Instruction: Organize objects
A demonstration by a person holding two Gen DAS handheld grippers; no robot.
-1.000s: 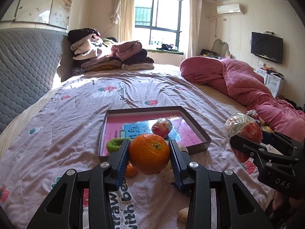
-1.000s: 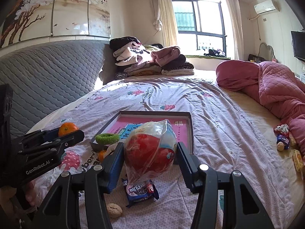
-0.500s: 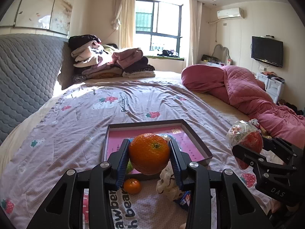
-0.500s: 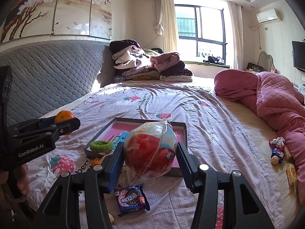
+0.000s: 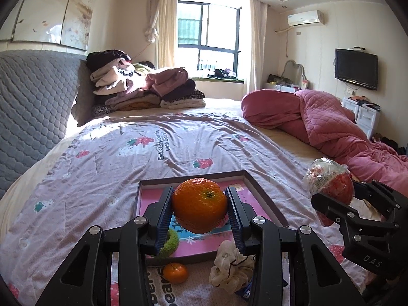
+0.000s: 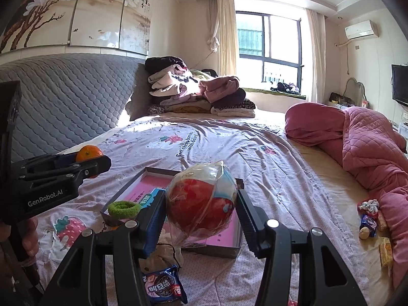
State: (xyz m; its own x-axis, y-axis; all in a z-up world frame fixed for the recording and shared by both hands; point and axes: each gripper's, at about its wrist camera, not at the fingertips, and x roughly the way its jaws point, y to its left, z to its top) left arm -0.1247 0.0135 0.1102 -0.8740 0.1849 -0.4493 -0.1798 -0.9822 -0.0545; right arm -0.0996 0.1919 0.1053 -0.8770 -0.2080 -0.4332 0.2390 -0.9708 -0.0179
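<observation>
Jaws clamped on orange (image 5: 199, 208), wrapped apple (image 6: 201, 205)

Sunlit window (image 5: 208, 34); grey headboard (image 5: 33, 102); wall television (image 5: 356, 69).

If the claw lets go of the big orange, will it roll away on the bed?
Probably a little. The orange is round and its skin looks smooth, so it could roll. The left claw holds it above the tray; dropped inside, the tray's raised rim would likely stop it. On the soft, wrinkled bedsheet it probably wouldn't roll far.
</observation>
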